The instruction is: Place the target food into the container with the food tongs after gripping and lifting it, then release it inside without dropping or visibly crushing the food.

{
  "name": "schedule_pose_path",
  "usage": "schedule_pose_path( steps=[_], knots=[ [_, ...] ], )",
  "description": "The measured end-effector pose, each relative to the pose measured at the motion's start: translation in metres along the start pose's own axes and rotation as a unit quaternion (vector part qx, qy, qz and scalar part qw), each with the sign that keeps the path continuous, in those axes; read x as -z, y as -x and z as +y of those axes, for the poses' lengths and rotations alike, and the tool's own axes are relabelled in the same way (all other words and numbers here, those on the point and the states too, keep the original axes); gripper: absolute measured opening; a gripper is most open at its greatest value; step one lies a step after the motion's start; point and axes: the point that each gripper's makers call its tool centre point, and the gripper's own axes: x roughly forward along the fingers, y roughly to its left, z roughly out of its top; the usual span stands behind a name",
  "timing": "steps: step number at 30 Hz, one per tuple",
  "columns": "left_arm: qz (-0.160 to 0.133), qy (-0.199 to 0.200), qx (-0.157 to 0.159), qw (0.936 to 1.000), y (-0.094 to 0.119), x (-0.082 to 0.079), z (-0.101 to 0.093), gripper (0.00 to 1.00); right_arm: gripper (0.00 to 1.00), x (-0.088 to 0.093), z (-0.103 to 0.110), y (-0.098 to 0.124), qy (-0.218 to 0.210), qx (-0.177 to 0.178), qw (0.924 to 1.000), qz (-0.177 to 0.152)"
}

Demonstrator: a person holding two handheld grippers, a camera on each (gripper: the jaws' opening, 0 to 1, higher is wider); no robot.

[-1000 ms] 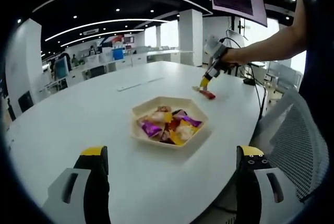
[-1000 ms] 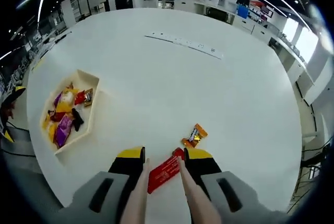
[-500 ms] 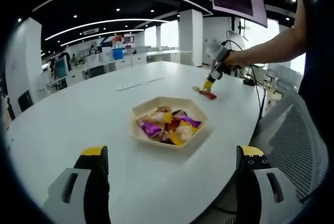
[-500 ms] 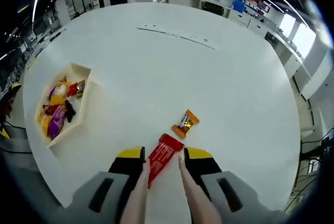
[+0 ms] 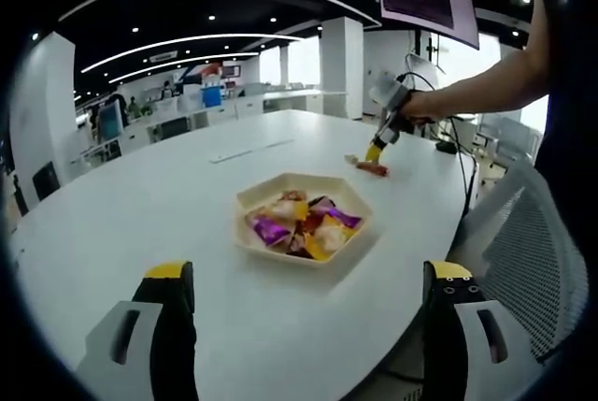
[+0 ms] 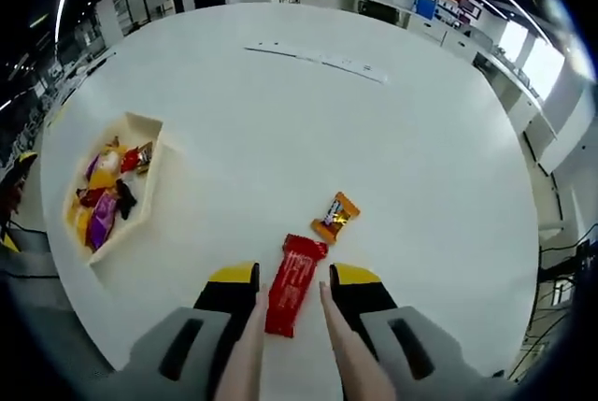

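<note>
red bar (image 6: 291, 281): flat wrapped snack on the table (image 6: 280, 130), lying lengthwise between the two tong arms, near end close to the right gripper (image 6: 290, 281). Small and red below that gripper in the left gripper view (image 5: 374, 169).
contact: arms run close along both long edges; can't tell if they touch or already pinch it.
handling: judged light; glossy film looks slippery; contents may snap or dent if squeezed hard. Best hold is across the short width near mid-length, light pinch, keep it level on the lift.
tongs (image 6: 245, 350): two pale arms rising from the right gripper's jaws, tips beside the bar.
right gripper: jaws part-way closed on the tong arms, so holding the tongs; yellow pads sit outside the arms.
orange candy (image 6: 335, 218): small wrapped piece just past the bar's far end, near it; touching or not, can't tell. Could be nudged during the grab.
tray (image 6: 145, 130): pale hexagonal container, well apart to the left of the bar in the right gripper view; already holds mixed wrapped snacks, purple, yellow, red. Central in the left gripper view (image 5: 271, 191).
left gripper (image 5: 308, 275): jaws wide apart, nothing between them, hovering over the table edge facing the tray.
stage: judged pre-lift; bar on the table, not in the tray.
risk: wrapper slipping out of the tong tips on the carry.
</note>
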Motion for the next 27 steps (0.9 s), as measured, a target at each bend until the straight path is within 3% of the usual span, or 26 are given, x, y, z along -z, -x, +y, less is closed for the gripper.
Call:
schedule_pose_path(
  steps=[11, 17, 19, 22, 23, 27],
  knots=[
    [0.003, -0.002, 0.003, 1.0000, -0.001, 0.001, -0.002, 0.99, 0.29, -0.002, 0.004, -0.004, -0.021, -0.021, 0.9995, -0.007],
    [0.005, -0.001, 0.002, 1.0000, -0.001, 0.002, -0.001, 0.99, 0.29, 0.007, 0.005, -0.013, -0.022, -0.024, 0.9994, 0.007],
    [0.004, 0.000, 0.002, 1.0000, -0.001, 0.001, -0.001, 0.99, 0.28, 0.005, 0.005, -0.013, -0.012, -0.024, 0.9997, -0.002],
    [0.005, 0.000, 0.002, 1.0000, -0.001, 0.002, 0.000, 0.98, 0.26, 0.006, 0.006, -0.014, 0.045, -0.022, 0.9987, 0.005],
    [0.005, 0.000, 0.002, 1.0000, -0.001, 0.001, 0.000, 0.98, 0.25, 0.007, 0.007, -0.014, 0.026, -0.023, 0.9994, 0.006],
    [0.004, 0.001, 0.002, 1.0000, -0.001, 0.001, 0.000, 0.98, 0.22, 0.007, 0.007, -0.013, 0.033, -0.026, 0.9991, 0.000]
  ],
)
